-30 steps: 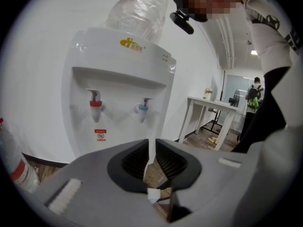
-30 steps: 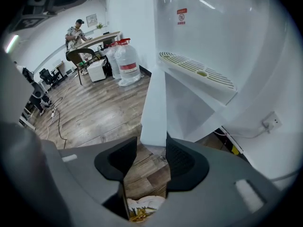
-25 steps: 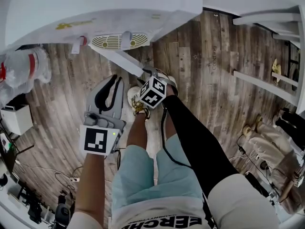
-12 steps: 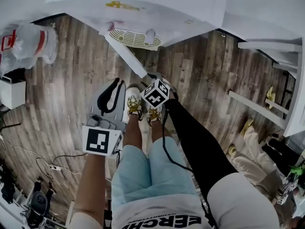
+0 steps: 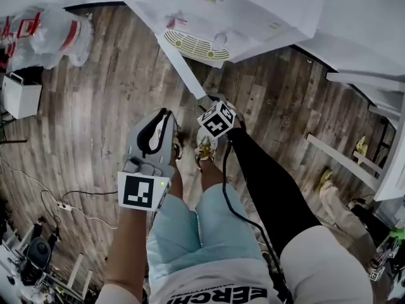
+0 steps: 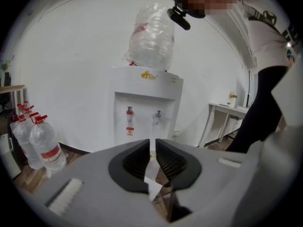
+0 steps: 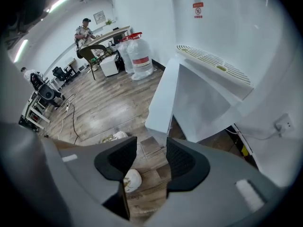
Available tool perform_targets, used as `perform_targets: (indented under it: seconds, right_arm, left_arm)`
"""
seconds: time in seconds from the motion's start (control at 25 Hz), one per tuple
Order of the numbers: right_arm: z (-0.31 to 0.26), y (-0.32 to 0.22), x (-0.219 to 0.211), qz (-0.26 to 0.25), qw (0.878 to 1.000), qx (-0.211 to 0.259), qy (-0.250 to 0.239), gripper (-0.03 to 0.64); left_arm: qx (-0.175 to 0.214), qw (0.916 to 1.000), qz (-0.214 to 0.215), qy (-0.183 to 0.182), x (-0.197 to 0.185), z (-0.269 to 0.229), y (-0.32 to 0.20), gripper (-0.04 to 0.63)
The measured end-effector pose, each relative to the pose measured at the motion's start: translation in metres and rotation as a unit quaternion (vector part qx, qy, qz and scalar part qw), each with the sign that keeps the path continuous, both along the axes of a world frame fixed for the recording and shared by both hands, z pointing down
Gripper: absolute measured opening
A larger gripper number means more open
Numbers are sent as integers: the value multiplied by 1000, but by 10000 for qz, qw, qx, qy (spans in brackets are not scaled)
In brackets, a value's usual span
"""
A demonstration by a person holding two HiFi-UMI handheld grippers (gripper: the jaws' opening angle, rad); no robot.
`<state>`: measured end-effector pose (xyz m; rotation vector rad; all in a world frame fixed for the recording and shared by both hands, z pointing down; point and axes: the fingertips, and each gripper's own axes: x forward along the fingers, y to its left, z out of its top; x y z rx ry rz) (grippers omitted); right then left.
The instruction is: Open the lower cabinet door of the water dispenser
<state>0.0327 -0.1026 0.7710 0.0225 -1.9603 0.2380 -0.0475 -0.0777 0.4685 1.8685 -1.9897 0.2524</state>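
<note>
The white water dispenser (image 5: 240,11) stands at the top of the head view, with its drip tray (image 5: 196,45) below two taps (image 6: 129,111). Its lower cabinet door (image 5: 186,71) stands swung out from the body, a white slab (image 7: 165,96) with the cabinet's inside bare behind it. My right gripper (image 5: 209,103) is at the door's free end, open (image 7: 151,143), with the door's lower corner just beyond the jaws and only floor between them. My left gripper (image 5: 163,114) hangs back from the dispenser, shut (image 6: 153,143) on nothing.
Bagged water bottles (image 5: 44,33) and a white box (image 5: 22,94) sit left of the dispenser, with cables (image 5: 69,201) on the wood floor. White table legs (image 5: 354,81) stand at right. My feet (image 5: 205,147) are under the grippers. More bottles (image 7: 135,53) and a seated person (image 7: 85,30) are farther off.
The head view has shifted, so the dispenser now sits further right and up. The right gripper stays at the door's free end. The left gripper has hardly moved.
</note>
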Motion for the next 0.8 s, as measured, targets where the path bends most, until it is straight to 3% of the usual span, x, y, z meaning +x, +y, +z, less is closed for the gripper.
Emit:
perform_targets:
  seconds: [0.44, 0.64, 0.8]
  right_arm:
    - [-1, -9, -25, 218, 9995, 54, -226, 192]
    - [-2, -5, -33, 462, 9986, 56, -257, 192]
    - [-2, 2, -35, 628, 9978, 32, -213, 192]
  left_arm:
    - [-104, 9998, -48, 139, -25, 35, 0, 57]
    - [134, 9996, 195, -121, -48, 38, -2, 57]
    - [85, 9992, 381, -63, -56, 42, -1, 57]
